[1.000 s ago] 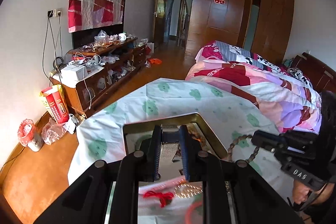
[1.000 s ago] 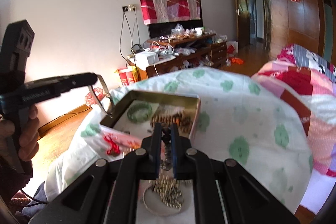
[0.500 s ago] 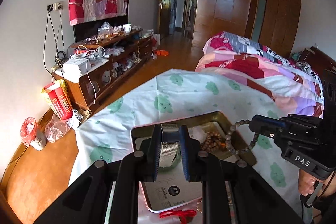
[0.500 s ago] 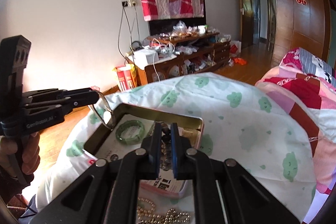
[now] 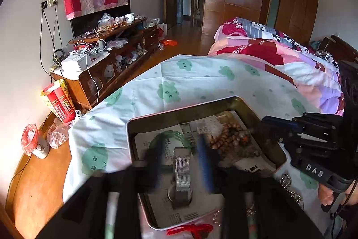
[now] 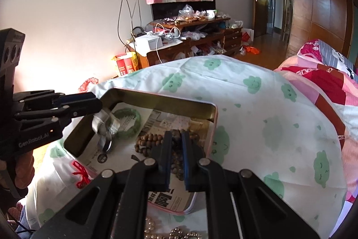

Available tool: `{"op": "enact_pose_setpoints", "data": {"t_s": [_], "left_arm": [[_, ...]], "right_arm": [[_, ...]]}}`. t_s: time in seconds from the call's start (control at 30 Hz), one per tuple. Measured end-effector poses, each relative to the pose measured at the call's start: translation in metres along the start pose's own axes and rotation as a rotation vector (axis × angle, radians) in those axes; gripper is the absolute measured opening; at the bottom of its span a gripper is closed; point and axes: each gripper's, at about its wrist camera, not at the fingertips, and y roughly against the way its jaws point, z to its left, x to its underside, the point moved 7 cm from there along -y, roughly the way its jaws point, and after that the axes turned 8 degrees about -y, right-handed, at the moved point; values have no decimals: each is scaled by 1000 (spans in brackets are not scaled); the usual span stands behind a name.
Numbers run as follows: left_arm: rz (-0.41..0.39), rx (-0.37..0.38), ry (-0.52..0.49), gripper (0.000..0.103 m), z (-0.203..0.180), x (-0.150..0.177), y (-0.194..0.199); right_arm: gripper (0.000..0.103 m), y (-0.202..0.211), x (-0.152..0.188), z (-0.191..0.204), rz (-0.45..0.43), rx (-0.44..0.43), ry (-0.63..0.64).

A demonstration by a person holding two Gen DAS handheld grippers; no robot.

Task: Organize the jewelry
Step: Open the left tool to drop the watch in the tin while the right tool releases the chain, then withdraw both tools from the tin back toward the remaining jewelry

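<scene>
Apparently both grippers work over the tin box point(image 6: 202, 114): the left gripper point(image 5: 182, 152), blurred and spread, lets the mesh watch band point(image 5: 182, 174) fall; the right gripper point(image 6: 176, 138), nearly closed, pinches dark beads point(image 6: 177, 158), which could snag the wooden bead bracelet point(image 6: 148, 141).

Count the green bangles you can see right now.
1: the green bangle lies flat on the paper near the tin's far left corner, partly behind the silver mesh strap and beside the brown beads. Another could be hidden beneath those.
</scene>
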Motion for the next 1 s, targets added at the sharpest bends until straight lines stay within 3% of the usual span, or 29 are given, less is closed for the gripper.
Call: {"op": "enact_pose_setpoints", "data": {"t_s": [0.07,0.1,0.13,0.33,0.67,1.0], "left_arm": [[-30,-32,5,71,1,-1,7],[-36,-44,10,74,2,-1,10],[-36,-46,17,75,4,0,11],[-37,-60,76,75,15,13,26],[-22,-149,108,75,12,52,53],[40,-135,129,75,-8,80,51]], "right_arm": [[31,1,3,1,-2,6,-1],[47,2,2,1,-4,7,-3],[55,4,3,1,-9,7,-9],[55,18,7,1,-32,11,-21],[55,37,26,0,-36,18,-38],[55,54,56,-2,-27,17,-71]]}}
